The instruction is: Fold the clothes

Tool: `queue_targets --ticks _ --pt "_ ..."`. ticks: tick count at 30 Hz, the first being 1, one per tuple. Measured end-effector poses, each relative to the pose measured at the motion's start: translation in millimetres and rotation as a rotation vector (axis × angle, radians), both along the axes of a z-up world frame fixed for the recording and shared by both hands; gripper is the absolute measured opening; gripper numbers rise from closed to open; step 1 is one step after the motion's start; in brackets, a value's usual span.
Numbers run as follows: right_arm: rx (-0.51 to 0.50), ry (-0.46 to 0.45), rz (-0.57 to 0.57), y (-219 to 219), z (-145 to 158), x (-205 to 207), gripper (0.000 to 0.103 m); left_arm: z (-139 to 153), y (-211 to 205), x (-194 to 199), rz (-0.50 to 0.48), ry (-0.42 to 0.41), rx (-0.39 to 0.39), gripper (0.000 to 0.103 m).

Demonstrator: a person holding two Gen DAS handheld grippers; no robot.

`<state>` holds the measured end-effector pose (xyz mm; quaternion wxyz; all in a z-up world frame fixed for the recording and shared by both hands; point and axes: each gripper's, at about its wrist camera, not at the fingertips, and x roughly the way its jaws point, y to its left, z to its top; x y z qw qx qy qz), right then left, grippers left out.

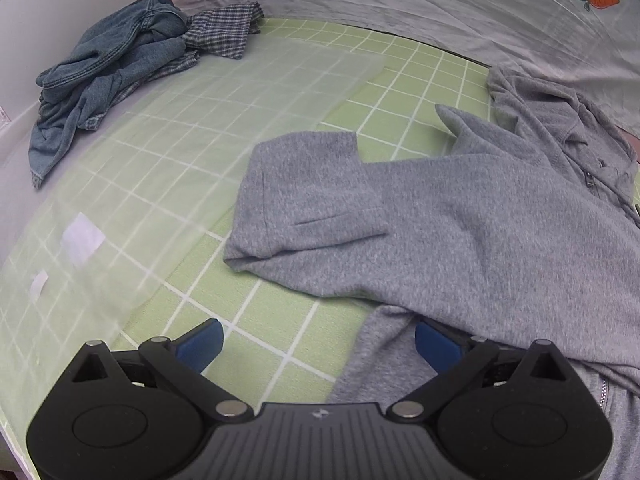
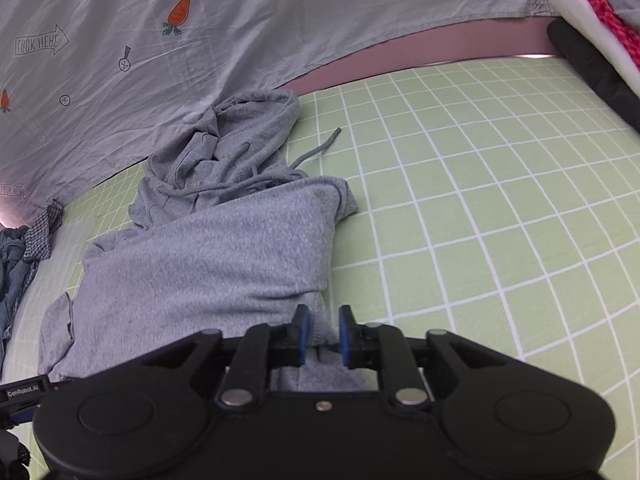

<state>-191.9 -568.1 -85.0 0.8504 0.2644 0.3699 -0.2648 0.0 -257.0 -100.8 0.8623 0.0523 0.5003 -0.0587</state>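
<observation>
Two grippers work over a grey hoodie (image 1: 460,216) that lies partly folded on the green checked mat (image 1: 400,80). The left gripper (image 1: 318,342) stands wide open and holds nothing, the hoodie's hem just beside its right finger. The right gripper (image 2: 323,334) has narrow jaws with the hem between them; whether the pads press it, I cannot tell. At ten o'clock in the left view lies a denim heap (image 1: 108,68).

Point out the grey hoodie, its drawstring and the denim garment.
grey hoodie (image 2: 208,256): right wrist view, folded body panel.
drawstring (image 2: 320,148): right wrist view, loose end on the mat.
denim garment (image 1: 116,60): left wrist view, crumpled middle.
</observation>
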Motion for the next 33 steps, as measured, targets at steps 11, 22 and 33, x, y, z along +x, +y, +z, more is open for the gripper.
queue_targets --ticks 11,22,33 --pt "-0.081 0.07 -0.094 -9 0 -8 0.076 9 5 23 -0.059 -0.084 -0.052 0.066" --pt "-0.079 0.132 -0.11 -11 -10 -7 0.076 -7 -18 45 -0.175 -0.087 -0.036 0.066" --pt "-0.08 0.138 -0.112 -10 -10 -8 0.076 11 5 59 -0.022 -0.084 -0.162 0.01"
